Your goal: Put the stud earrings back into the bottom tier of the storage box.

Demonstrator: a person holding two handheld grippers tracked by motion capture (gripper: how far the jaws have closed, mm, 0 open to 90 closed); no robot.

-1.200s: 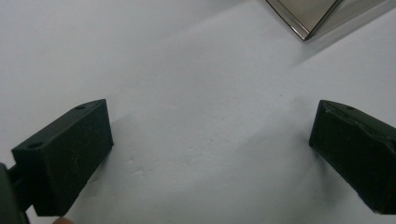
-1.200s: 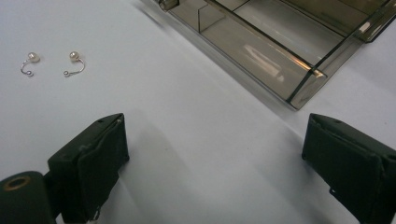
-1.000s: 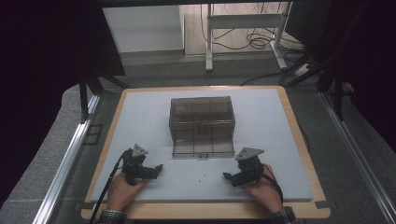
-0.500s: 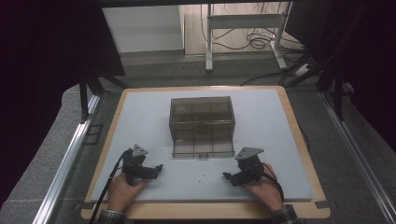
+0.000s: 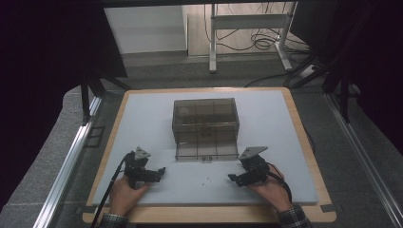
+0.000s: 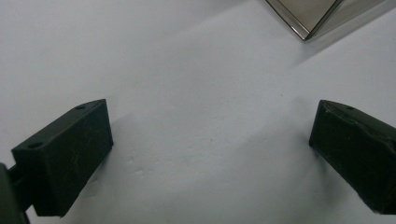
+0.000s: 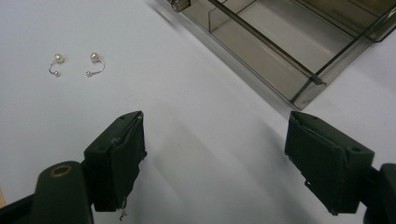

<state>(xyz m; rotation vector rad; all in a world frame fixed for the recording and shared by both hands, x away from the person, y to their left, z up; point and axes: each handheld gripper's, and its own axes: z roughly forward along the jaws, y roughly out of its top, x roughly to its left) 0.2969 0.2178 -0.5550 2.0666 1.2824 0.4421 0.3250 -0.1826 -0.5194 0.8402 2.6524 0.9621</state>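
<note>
Little has shifted since a second ago: both hands sit where they were, and the right gripper [image 5: 233, 177] has just been closing its fingers [image 7: 116, 158] a touch, though they are spread wide with nothing between them. Ahead of them lie two earrings [image 7: 77, 65], side by side on the white tabletop [image 5: 285, 142], well apart from the fingers, pearl ends away from the gripper and hooks curling back toward it. In the high view they are tiny specks [image 5: 207, 179] between the two grippers. The left gripper [image 5: 161, 171] rests low, fingers [image 6: 65, 158] spread over bare tabletop. Behind stands the smoky box [image 5: 205, 121] with its drawer [image 5: 206, 151] pulled out toward the person, just beyond the earrings.
</note>
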